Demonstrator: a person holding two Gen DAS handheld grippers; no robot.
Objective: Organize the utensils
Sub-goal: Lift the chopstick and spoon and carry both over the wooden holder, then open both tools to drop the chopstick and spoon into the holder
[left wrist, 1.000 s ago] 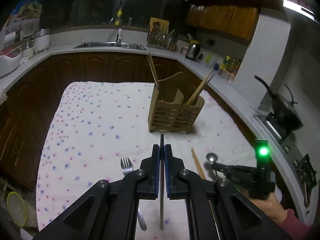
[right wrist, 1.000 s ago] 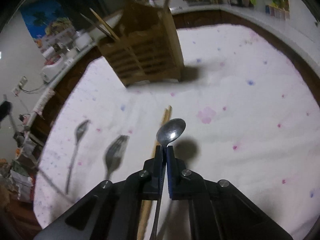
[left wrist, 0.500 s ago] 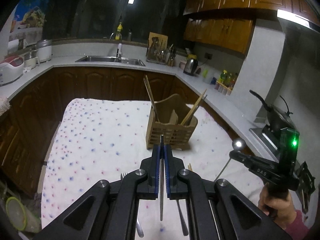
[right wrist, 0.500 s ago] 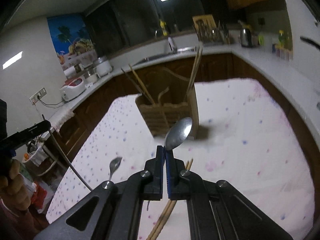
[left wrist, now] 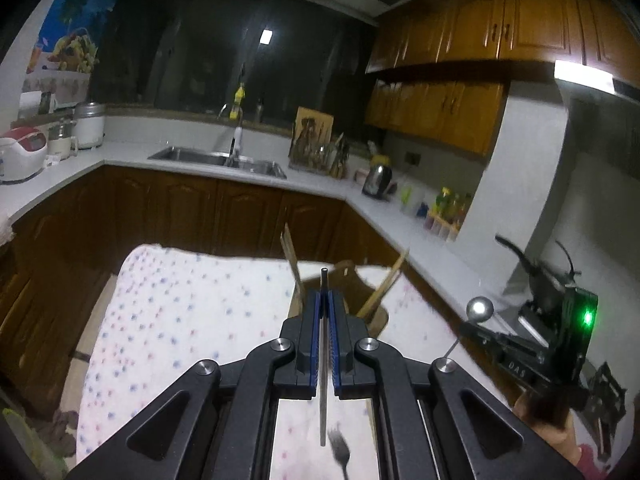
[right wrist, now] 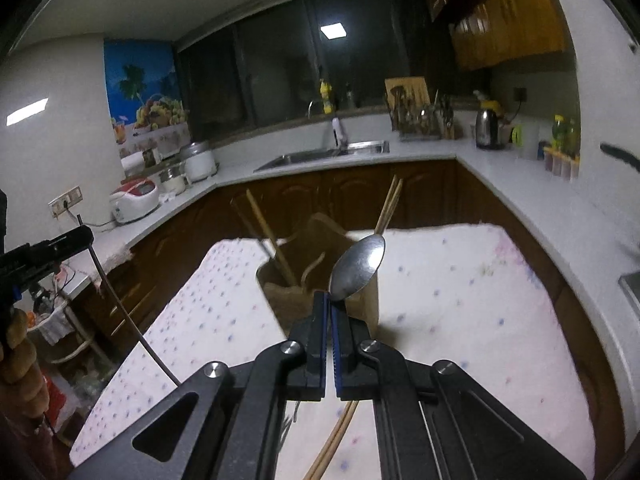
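Note:
My left gripper is shut on a thin metal utensil handle, held upright above the table; its head is hidden. My right gripper is shut on a metal spoon, bowl up, in front of the wooden utensil holder. The holder stands on the dotted cloth with wooden chopsticks in it. In the left wrist view the right gripper and spoon bowl are at right. A fork and loose chopsticks lie on the cloth below.
The table carries a white cloth with coloured dots. Behind it a white counter runs around with a sink, a kettle, a rice cooker and a pan on the stove at right.
Both grippers have risen and tilted upward with their utensils; the table has dropped lower in both views. The spoon now stands in front of the holder's top.

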